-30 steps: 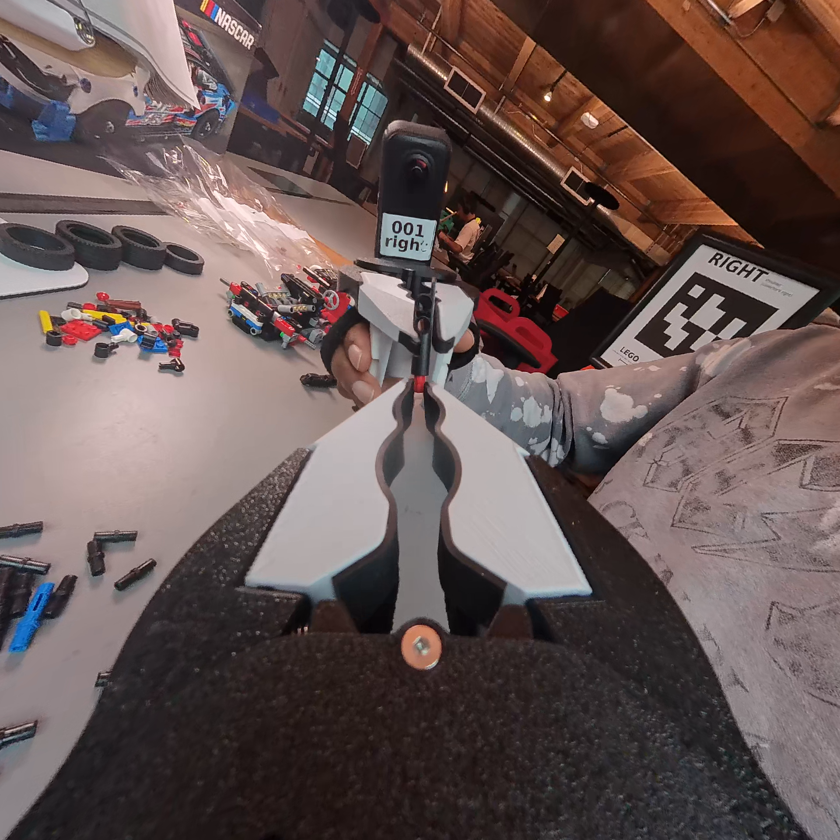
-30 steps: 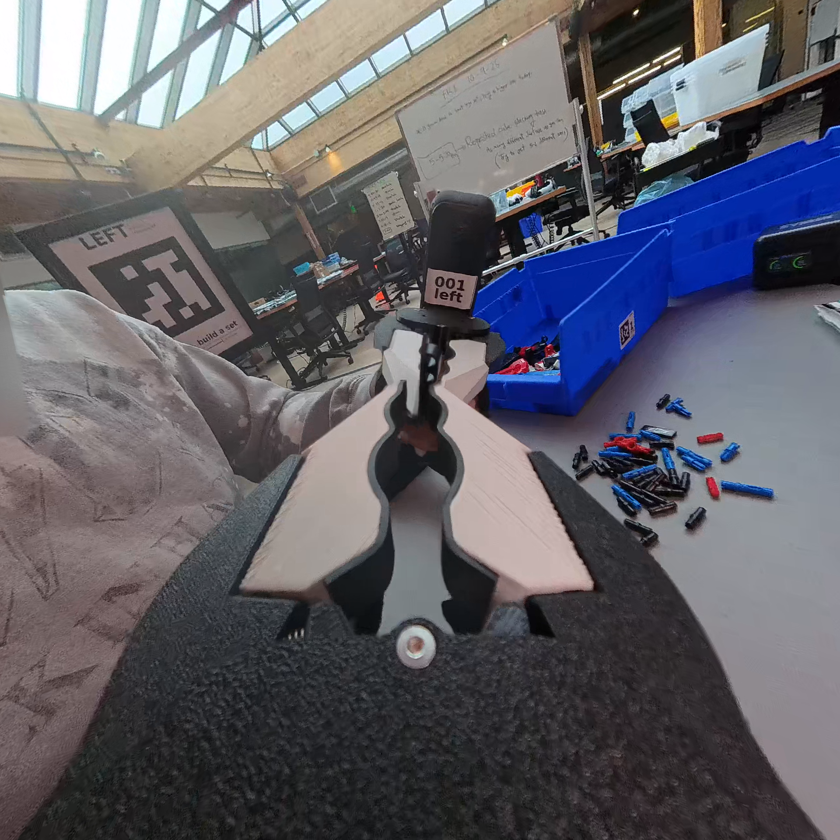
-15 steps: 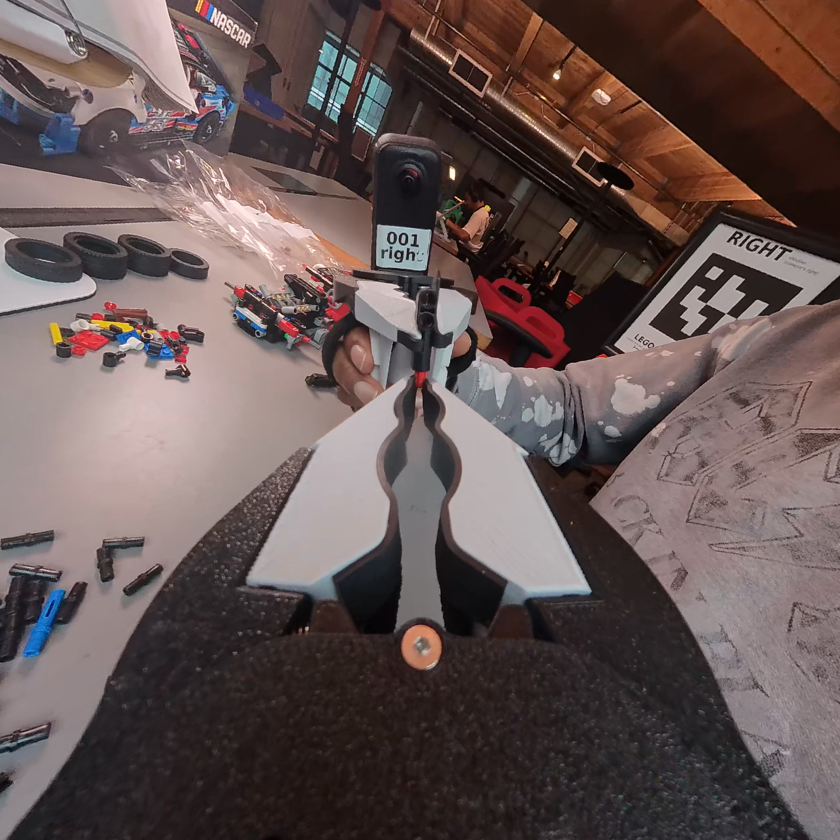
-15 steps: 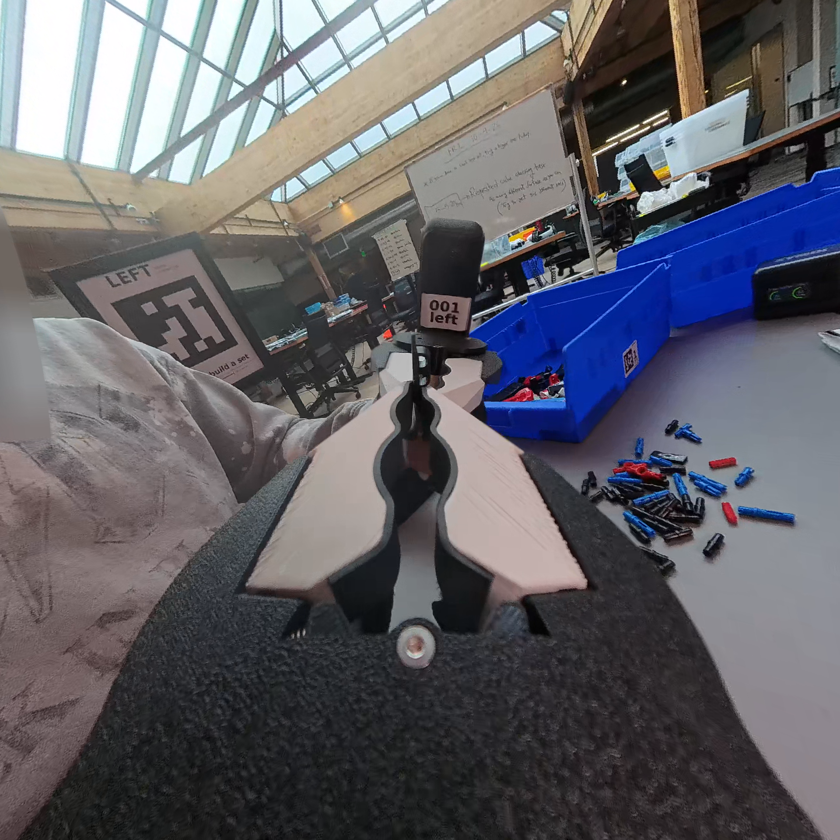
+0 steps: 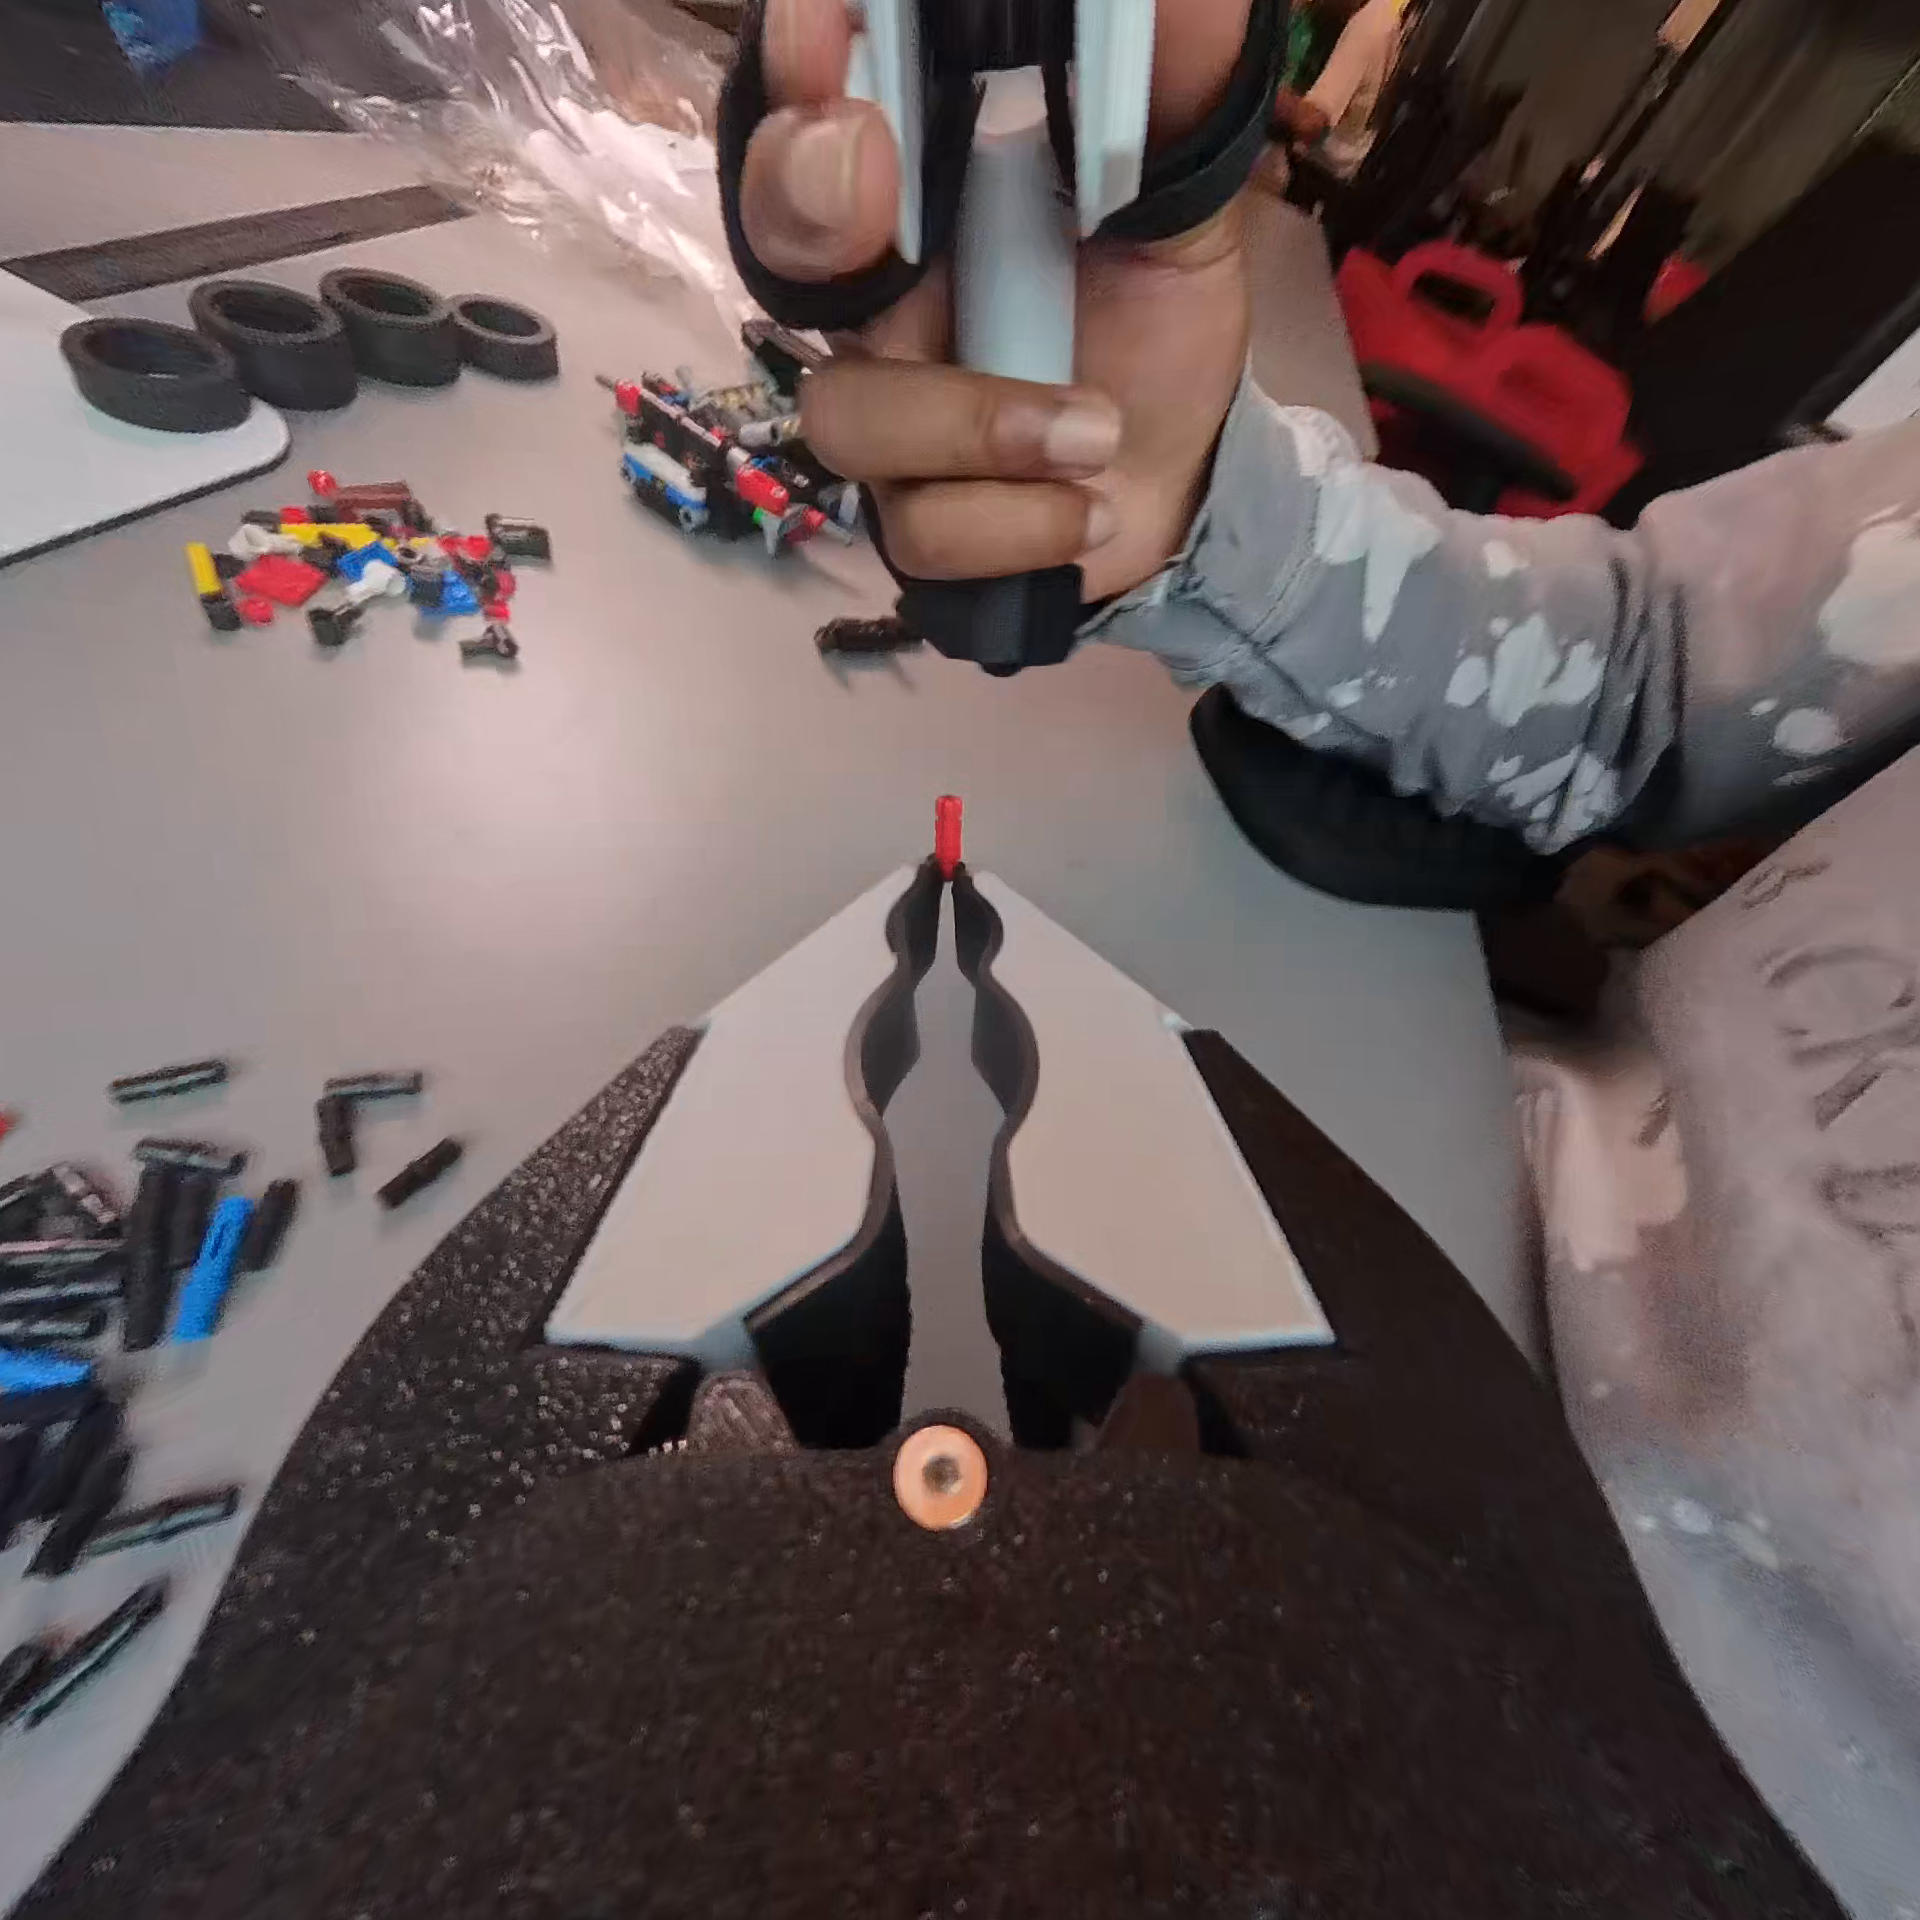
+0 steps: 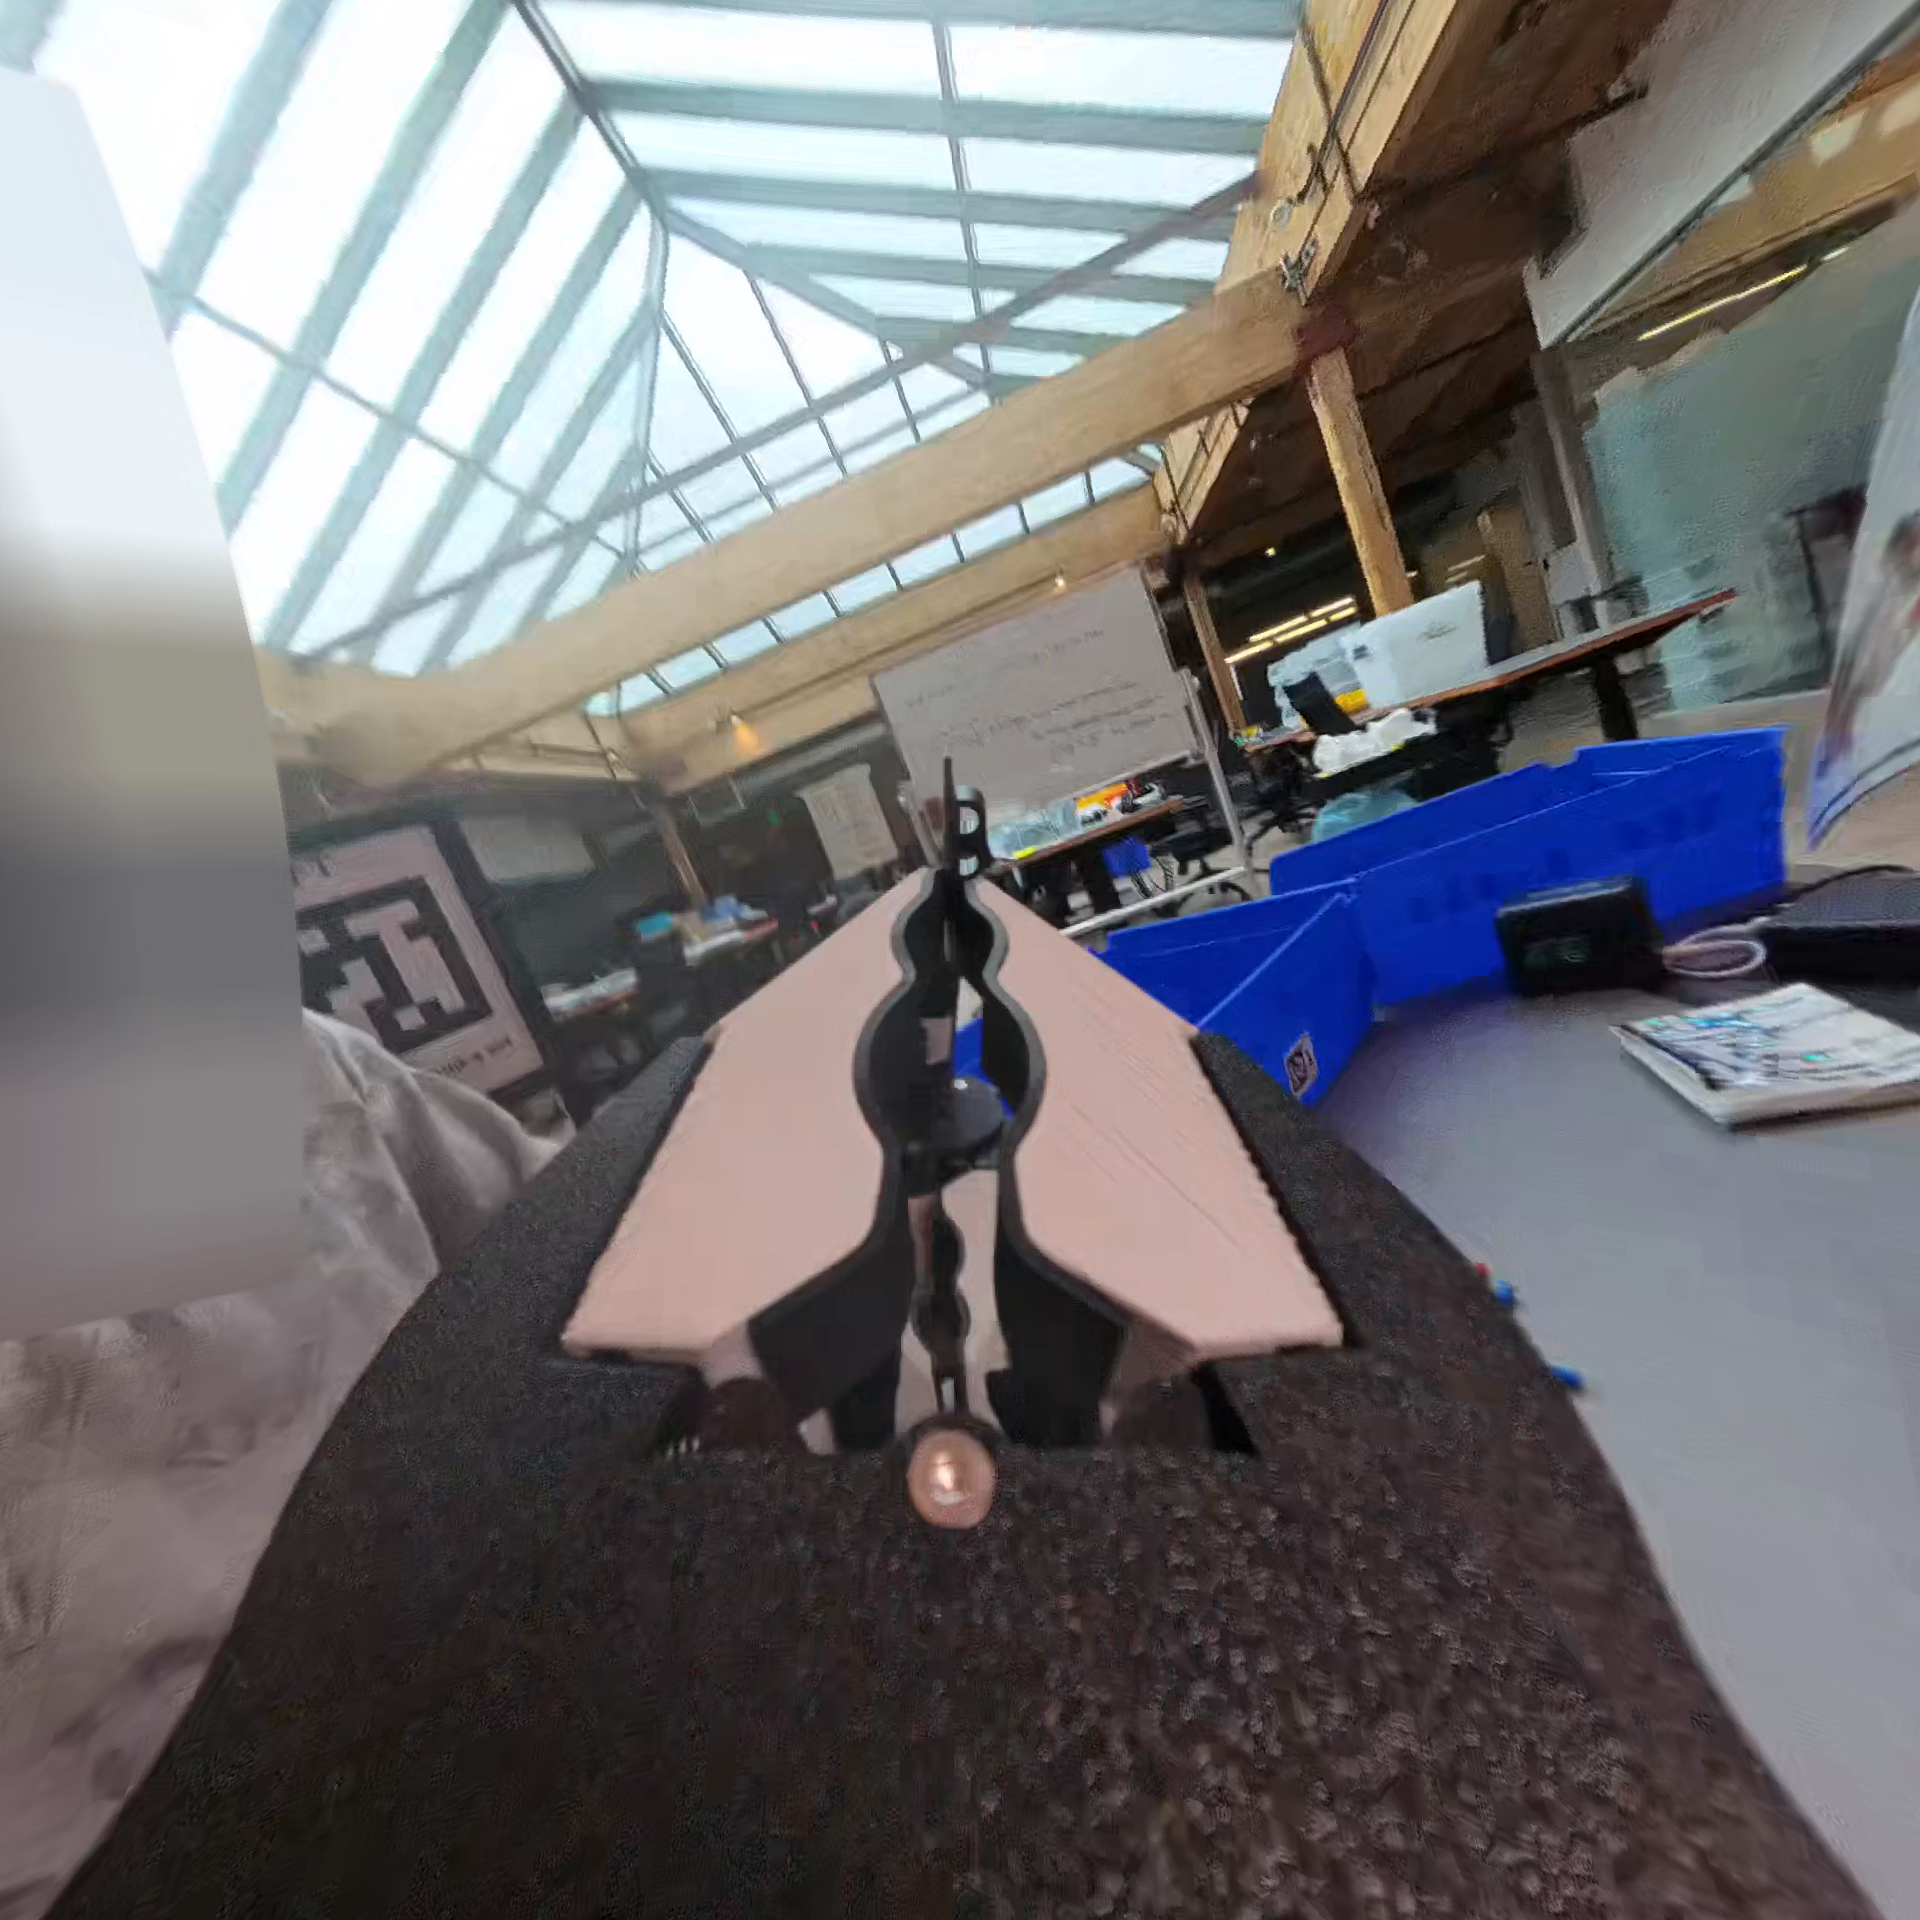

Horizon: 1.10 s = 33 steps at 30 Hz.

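Note:
My left gripper (image 5: 948, 881) is shut on a small red pin (image 5: 948, 831) that sticks out past its tips, above the grey table (image 5: 520, 831). A hand (image 5: 997, 468) grips the right gripper's white handle just ahead of it and higher, apart from the pin. In the right wrist view my right gripper (image 6: 951, 883) is shut on a thin black beam with holes (image 6: 956, 821). The beam runs back between the fingers and points up towards the ceiling.
On the table to the left lie several black tyres (image 5: 301, 343), a pile of small coloured pieces (image 5: 364, 561), a partly built model (image 5: 727, 457) and black and blue pins (image 5: 156, 1226). To the right stand blue bins (image 6: 1455, 894), a black device (image 6: 1579, 935) and a booklet (image 6: 1766, 1049). The gap from one gripper's tips to the other's is roughly 15 cm. From the left gripper's tips to the partly built model (image 5: 727, 457) is close to 25 cm.
The two grippers were tip to tip, pin against beam. They have pulled apart: the right gripper rose and tilted upward with the beam, and the left tilted down, still holding the red pin.

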Motion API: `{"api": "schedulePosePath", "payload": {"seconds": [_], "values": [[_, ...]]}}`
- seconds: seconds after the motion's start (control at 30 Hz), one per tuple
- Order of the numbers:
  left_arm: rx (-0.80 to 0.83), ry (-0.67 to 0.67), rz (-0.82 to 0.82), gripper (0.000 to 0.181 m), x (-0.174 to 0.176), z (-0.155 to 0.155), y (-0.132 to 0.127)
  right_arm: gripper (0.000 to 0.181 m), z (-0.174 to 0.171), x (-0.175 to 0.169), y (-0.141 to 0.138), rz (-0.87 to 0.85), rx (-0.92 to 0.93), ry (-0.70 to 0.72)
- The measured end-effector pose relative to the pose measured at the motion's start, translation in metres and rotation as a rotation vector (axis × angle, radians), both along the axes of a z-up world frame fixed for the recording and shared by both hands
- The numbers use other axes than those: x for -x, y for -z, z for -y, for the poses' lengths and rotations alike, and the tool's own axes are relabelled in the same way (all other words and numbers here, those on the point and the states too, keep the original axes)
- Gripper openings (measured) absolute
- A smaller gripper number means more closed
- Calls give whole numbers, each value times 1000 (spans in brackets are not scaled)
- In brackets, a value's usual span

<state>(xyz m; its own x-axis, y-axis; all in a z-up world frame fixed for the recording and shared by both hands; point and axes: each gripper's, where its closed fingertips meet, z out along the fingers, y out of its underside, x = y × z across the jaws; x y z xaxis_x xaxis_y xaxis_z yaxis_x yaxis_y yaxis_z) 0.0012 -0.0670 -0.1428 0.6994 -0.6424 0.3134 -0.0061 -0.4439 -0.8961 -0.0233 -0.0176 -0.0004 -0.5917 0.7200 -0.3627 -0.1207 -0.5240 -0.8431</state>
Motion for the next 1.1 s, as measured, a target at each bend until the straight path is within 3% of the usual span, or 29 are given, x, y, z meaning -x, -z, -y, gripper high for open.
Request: {"api": "schedulePosePath", "payload": {"seconds": [0.07,0.13,0.2,0.27,0.37,0.43,0.53,0.6,0.67,0.77,0.9,1.1], "values": [[-60,-75,-12,1,14,-13,-21,2,10,-6,1,35,-90,10],[-39,-219,-126,1,52,-27,-21,1,6,-7,20,107,-112,61],[22,-413,-341,2,102,-33,1,2,0,-11,29,156,-111,67],[144,-514,-508,2,135,-25,32,2,-3,-13,32,178,-166,83],[240,-543,-608,3,144,-16,60,2,1,-13,35,190,-171,61],[252,-545,-632,15,144,-18,65,3,4,-9,46,228,-183,48],[166,-518,-554,21,134,-24,49,3,12,0,68,304,-235,35],[59,-403,-353,24,105,-25,21,3,22,5,75,322,-250,16],[-46,-198,-78,26,63,-14,-19,3,36,9,82,345,-283,-17],[-149,-75,132,28,43,1,-60,3,56,11,91,360,-340,-68],[-140,24,205,14,30,14,-68,3,74,12,95,354,-441,-81],[-236,21,40,0,29,21,-77,6,74,10,82,261,-610,31]]}}
